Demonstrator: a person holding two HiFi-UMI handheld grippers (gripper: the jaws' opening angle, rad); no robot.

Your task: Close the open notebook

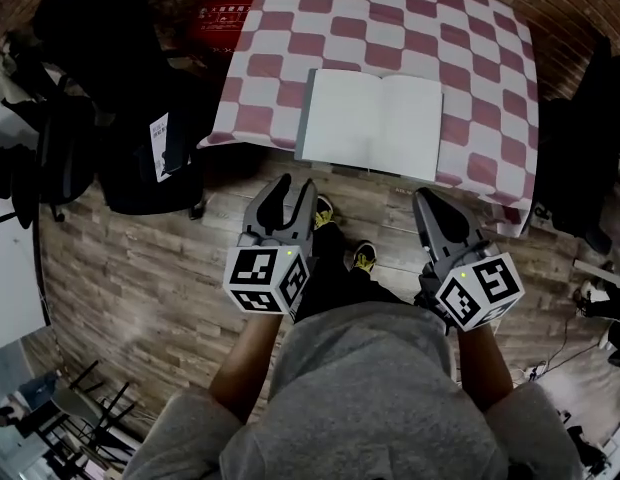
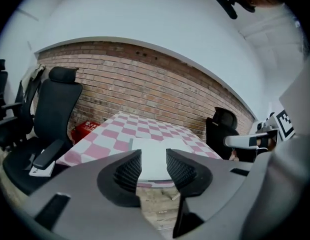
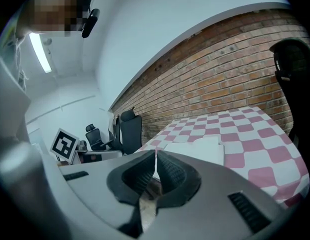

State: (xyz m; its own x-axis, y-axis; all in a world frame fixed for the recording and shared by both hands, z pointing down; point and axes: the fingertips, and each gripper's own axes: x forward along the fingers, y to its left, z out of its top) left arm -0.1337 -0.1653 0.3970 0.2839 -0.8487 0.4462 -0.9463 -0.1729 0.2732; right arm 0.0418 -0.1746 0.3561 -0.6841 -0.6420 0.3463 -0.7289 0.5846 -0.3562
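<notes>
Two blank pages lie spread: the open notebook (image 1: 370,123) sits flat by the near edge of the checked table (image 1: 390,28), ahead of both grippers. Left gripper (image 1: 294,186) has its jaws apart and empty; right gripper (image 1: 427,200) has its jaws together and empty. We judge the notebook light, with floppy pages and a stiffer cover; take one cover's outer edge. Head view shows the centre fold; the gripper views give only a foreshortened near edge.

1 notebook (image 1: 370,123), 1 checked tbl (image 1: 470,58), 1 L gripper (image 1: 295,184), 1 R gripper (image 1: 426,198), 1 red box (image 1: 216,18), 3 blk chairs (image 2: 59,109).
</notes>
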